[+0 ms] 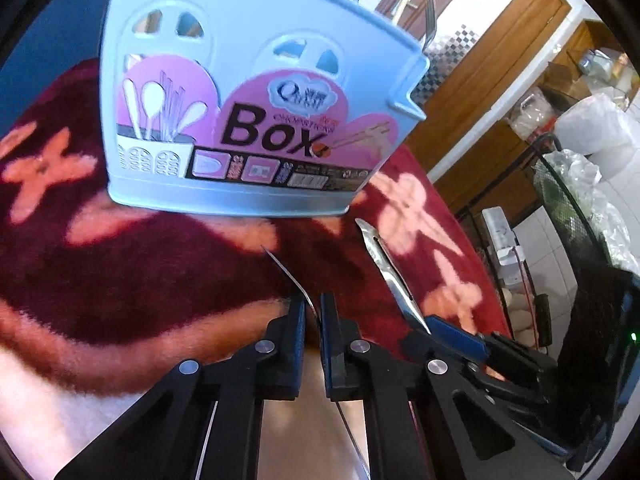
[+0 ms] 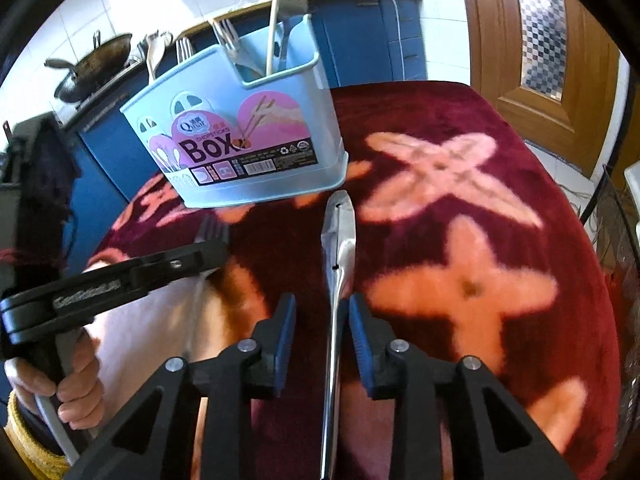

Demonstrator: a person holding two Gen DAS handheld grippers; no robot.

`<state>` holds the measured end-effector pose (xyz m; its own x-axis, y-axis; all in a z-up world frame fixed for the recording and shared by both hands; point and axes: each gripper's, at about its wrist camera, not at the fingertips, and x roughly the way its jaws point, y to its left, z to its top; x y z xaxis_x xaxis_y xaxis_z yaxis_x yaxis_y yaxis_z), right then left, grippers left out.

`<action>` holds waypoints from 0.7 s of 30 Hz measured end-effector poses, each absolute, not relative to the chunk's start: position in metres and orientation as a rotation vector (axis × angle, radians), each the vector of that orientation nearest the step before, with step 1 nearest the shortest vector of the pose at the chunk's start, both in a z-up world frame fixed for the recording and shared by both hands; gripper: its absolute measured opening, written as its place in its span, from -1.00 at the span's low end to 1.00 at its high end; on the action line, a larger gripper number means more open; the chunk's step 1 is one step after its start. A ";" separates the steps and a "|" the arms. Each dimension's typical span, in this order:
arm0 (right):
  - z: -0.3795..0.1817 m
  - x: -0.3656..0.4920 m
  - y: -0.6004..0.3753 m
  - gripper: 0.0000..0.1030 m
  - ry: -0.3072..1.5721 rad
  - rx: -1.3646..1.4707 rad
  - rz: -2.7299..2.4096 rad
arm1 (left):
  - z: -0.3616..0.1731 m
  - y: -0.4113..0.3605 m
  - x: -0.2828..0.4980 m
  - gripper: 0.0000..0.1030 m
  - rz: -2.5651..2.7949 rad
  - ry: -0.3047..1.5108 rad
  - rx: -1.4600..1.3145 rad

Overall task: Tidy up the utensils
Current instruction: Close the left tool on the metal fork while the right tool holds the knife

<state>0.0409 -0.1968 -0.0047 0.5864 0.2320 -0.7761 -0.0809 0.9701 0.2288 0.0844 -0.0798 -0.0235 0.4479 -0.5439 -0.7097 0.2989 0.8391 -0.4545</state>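
A light-blue utensil box (image 1: 256,92) with a pink "Box" label stands on the red floral cloth; it also shows in the right wrist view (image 2: 240,140) with forks and spoons standing in it. My left gripper (image 1: 313,308) is shut on a fork (image 1: 288,276) seen edge-on; in the right wrist view the fork's tines (image 2: 214,230) stick out past the left gripper (image 2: 208,250). My right gripper (image 2: 322,312) has its jaws a little apart around the handle of a slotted steel spatula (image 2: 339,232), which lies on the cloth in front of the box. It also shows in the left wrist view (image 1: 384,264).
The cloth-covered round table (image 2: 500,240) drops off at right. A wooden door (image 2: 560,40) is behind right, a blue counter with a wok (image 2: 96,68) behind left. A wire basket with plastic bags (image 1: 580,184) stands beside the table.
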 end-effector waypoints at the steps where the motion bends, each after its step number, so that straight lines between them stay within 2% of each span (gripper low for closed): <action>1: -0.004 0.044 -0.196 -0.39 0.936 0.170 0.183 | -0.021 -0.077 0.083 -0.87 -0.526 0.965 -0.283; 12: -0.009 0.071 -0.197 -0.31 0.994 0.182 0.191 | 0.012 -0.045 0.068 -0.92 -0.480 0.825 -0.273; 14: -0.009 0.072 -0.197 -0.40 0.999 0.166 0.183 | 0.016 -0.042 0.066 -0.94 -0.479 0.811 -0.275; 16: -0.008 0.071 -0.198 -0.57 0.997 0.161 0.174 | 0.020 -0.040 0.064 -0.94 -0.478 0.797 -0.275; 21: -0.006 0.067 -0.201 -0.60 0.981 0.237 0.182 | 0.028 -0.038 0.057 -0.94 -0.478 0.766 -0.268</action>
<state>0.0674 -0.2014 -0.0065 0.5447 0.2583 -0.7979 -0.0457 0.9591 0.2794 0.0566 -0.0377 0.0276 0.6214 -0.5059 -0.5983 0.3151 0.8605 -0.4004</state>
